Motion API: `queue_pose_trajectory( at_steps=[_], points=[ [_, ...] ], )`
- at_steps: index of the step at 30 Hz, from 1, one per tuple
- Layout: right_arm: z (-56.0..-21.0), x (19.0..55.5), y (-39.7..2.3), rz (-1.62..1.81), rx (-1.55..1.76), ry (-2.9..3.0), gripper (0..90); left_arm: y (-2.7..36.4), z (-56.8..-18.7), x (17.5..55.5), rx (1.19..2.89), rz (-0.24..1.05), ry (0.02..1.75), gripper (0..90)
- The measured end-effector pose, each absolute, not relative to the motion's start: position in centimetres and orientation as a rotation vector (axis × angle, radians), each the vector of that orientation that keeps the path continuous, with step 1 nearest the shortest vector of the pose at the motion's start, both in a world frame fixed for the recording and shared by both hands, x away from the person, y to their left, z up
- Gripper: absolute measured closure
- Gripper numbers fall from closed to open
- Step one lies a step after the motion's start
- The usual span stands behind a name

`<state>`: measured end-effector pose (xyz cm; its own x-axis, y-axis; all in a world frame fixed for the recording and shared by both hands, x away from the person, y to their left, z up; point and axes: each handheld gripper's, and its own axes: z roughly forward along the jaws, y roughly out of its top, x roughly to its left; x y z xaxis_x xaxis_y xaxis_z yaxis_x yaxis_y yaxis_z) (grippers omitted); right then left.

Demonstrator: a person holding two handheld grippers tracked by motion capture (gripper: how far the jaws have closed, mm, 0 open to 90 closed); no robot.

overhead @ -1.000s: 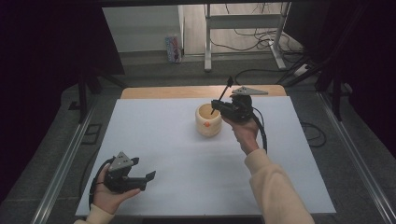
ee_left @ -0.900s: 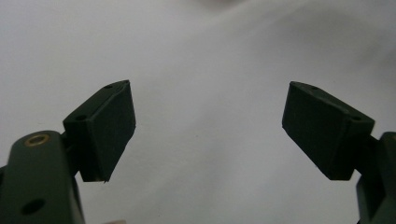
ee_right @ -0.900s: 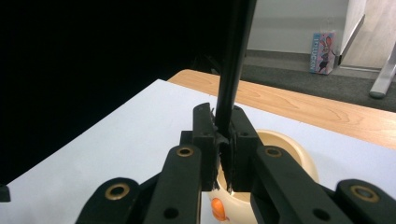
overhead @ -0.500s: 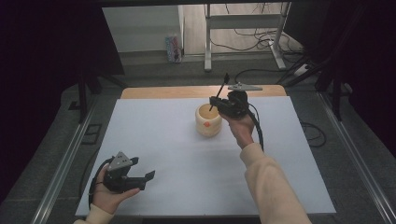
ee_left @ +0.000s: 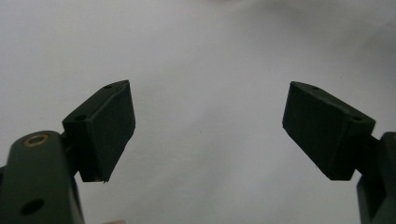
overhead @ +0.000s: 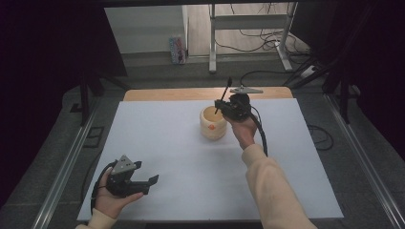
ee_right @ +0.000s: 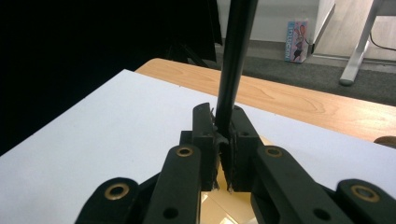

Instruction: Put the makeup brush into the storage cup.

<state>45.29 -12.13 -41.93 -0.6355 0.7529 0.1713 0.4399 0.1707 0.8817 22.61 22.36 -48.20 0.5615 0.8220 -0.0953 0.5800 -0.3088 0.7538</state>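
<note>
At the near left corner of the white table (overhead: 157,143), the left gripper (overhead: 152,181) rests low in the person's left hand (overhead: 112,200), with its grey three-cornered plate on top and its jaws pointing toward the middle of the sheet. In the left gripper view its two black jaws stand wide apart with bare white surface between them and nothing held; the left gripper (ee_left: 208,130) is open

Farther right, past the middle of the table and toward its far side, stands a cream-coloured cup (overhead: 213,123), round and upright, with an orange mark low on its near wall. Just beside and above its right rim hangs the right gripper (overhead: 220,106), held in the person's right hand (overhead: 244,130), whose pale sleeve reaches in from the bottom right. Its jaws are pressed together on a thin black stick (overhead: 223,95), which rises tilted up and away from the jaws over the cup. In the right gripper view the right gripper (ee_right: 223,140) clamps the black stick (ee_right: 233,65) between its pads, the stick running up out of the top of the picture, and a yellowish surface shows just under the jaws. Beyond the white sheet lies a strip of bare wooden tabletop (overhead: 172,94)
</note>
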Motion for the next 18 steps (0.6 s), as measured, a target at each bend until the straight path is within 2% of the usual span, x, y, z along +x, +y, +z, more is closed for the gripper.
queue_pose_trajectory(
  at_steps=[18],
  points=[
    [-44.2,46.0,-10.8,1.340,1.124,2.206,83.3,22.4,-48.3,22.6,2.019,0.392,1.127,18.0]
  ],
)
